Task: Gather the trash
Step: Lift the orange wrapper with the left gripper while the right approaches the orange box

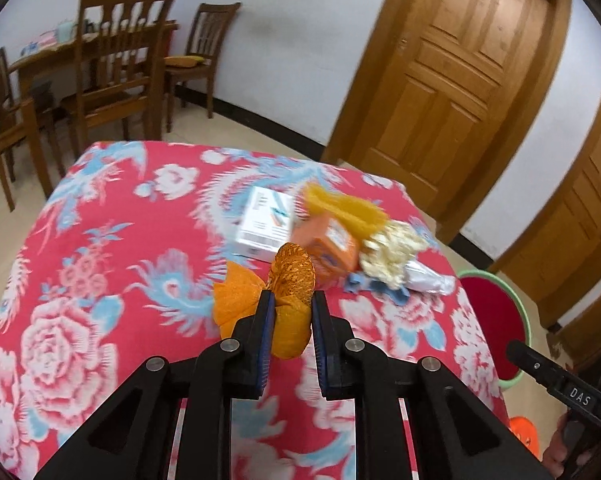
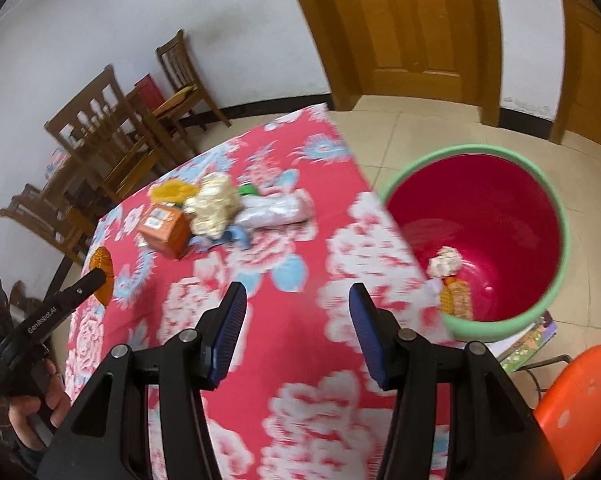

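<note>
My left gripper (image 1: 293, 298) is shut on a crumpled orange net bag (image 1: 292, 272), held just above the red flowered tablecloth (image 1: 100, 280). The right wrist view shows that bag (image 2: 102, 264) at the far left. My right gripper (image 2: 297, 288) stands open and empty over the table's near right side. Beyond lie a white box (image 1: 266, 222), an orange box (image 2: 164, 230), a yellow wrapper (image 2: 172, 192), crumpled cream paper (image 2: 214, 204) and a silvery bag (image 2: 276, 210). A red bin with a green rim (image 2: 496, 326) stands beside the table, holding crumpled paper (image 2: 444, 266) and an orange wrapper (image 2: 456, 300).
An orange stool (image 2: 580, 392) stands near the bin, and books (image 2: 532, 340) lie under it. Wooden chairs and a dining table (image 1: 112, 60) are behind the table at the left. Two wooden doors (image 1: 452, 72) line the wall. A hand (image 2: 32, 400) holds the left gripper.
</note>
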`<state>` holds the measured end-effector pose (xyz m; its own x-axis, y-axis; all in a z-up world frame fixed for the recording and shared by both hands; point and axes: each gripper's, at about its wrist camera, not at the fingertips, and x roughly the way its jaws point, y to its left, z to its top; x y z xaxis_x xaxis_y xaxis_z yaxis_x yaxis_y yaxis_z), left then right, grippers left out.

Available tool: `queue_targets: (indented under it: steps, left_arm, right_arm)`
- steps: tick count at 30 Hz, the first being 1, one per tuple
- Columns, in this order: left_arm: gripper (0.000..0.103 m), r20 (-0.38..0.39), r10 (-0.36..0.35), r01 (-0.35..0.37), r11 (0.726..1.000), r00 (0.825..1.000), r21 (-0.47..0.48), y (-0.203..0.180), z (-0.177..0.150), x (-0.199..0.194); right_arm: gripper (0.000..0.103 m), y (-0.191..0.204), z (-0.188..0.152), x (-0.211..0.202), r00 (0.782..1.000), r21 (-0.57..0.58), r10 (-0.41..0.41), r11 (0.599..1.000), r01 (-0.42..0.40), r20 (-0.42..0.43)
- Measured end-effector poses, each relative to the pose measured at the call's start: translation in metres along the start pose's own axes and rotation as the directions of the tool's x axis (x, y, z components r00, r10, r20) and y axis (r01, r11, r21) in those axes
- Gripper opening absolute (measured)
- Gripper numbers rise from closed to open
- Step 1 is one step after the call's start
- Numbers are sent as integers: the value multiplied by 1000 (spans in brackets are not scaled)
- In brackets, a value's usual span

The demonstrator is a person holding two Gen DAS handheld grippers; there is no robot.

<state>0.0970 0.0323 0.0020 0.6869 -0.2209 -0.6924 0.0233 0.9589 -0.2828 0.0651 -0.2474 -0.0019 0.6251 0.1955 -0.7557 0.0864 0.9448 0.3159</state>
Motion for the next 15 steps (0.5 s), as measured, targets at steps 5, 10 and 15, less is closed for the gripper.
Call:
queue_targets:
  steps: [5,10,15]
  left_arm:
    - [18,19,45,-44,998,999,-49,33,4,-2]
    - [18,43,85,-81,993,995,-88,60,9,-4]
    - [18,45,95,-88,987,994,-133,80,12,3]
  right_arm:
    - [57,41,6,20,999,-55,30,998,-32,-42]
    - [60,74,13,37,996,-81,68,994,-73,-62]
    - [65,103,24,59,995,-109,77,990,-84,-70]
